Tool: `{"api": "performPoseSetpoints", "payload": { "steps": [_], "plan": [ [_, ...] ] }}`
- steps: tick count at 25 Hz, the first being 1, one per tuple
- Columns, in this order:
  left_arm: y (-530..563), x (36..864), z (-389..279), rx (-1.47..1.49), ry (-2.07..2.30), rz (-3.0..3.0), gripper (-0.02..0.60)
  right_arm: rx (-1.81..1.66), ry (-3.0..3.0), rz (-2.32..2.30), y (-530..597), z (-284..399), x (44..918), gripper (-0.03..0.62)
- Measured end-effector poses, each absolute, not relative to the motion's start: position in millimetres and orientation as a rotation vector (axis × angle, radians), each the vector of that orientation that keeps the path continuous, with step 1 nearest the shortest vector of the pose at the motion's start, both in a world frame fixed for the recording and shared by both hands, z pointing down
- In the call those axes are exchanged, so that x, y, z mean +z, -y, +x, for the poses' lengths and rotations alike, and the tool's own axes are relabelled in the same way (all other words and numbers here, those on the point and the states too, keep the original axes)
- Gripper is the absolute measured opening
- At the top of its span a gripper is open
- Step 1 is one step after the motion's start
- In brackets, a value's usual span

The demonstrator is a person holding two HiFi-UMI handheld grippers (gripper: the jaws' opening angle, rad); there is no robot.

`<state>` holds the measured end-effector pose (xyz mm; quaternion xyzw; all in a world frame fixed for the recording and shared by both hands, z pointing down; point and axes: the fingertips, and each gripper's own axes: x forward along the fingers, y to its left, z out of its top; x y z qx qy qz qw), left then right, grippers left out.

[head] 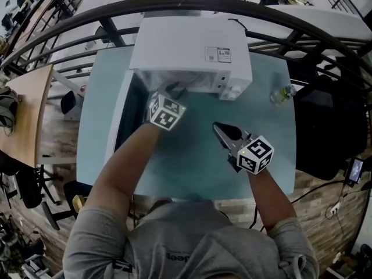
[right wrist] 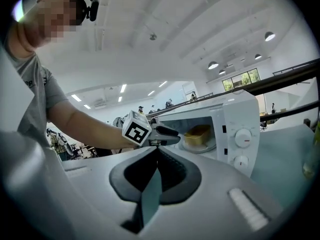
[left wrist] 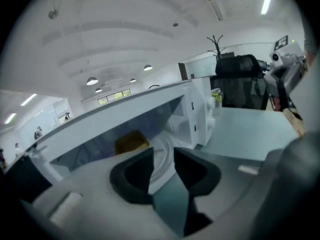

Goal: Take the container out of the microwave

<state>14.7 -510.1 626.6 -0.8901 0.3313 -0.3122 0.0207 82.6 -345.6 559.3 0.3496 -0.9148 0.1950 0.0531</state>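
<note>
Two grippers: our left gripper (head: 176, 90), fingers apart, stands at the open microwave (head: 192, 51) in the upper middle; the yellow container (right wrist: 197, 135) sits inside. We should enter level and centred on it. The right gripper (head: 218, 128) has its fingers together.

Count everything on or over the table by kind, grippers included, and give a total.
microwave: 1
yellow container: 1
bottle: 1
grippers: 2 (left gripper, right gripper)
Total: 5
</note>
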Motion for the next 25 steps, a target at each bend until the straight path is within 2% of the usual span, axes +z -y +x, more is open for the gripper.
{"api": "performPoseSetpoints", "payload": {
  "steps": [7, 14, 25],
  "plan": [
    [554, 647, 21, -1.019, -1.047, -2.651, 0.100, 0.571, 2.754, 1.091, 371, 92, 587, 0.003],
    [582, 680, 28, -1.234, -0.916, -2.465, 0.101, 0.571, 2.759, 1.091, 383, 90, 606, 0.003],
    [606, 699, 24, -1.404, -0.806, -2.250, 0.101, 0.635, 2.763, 1.062, 376, 76, 637, 0.003]
  ]
}}
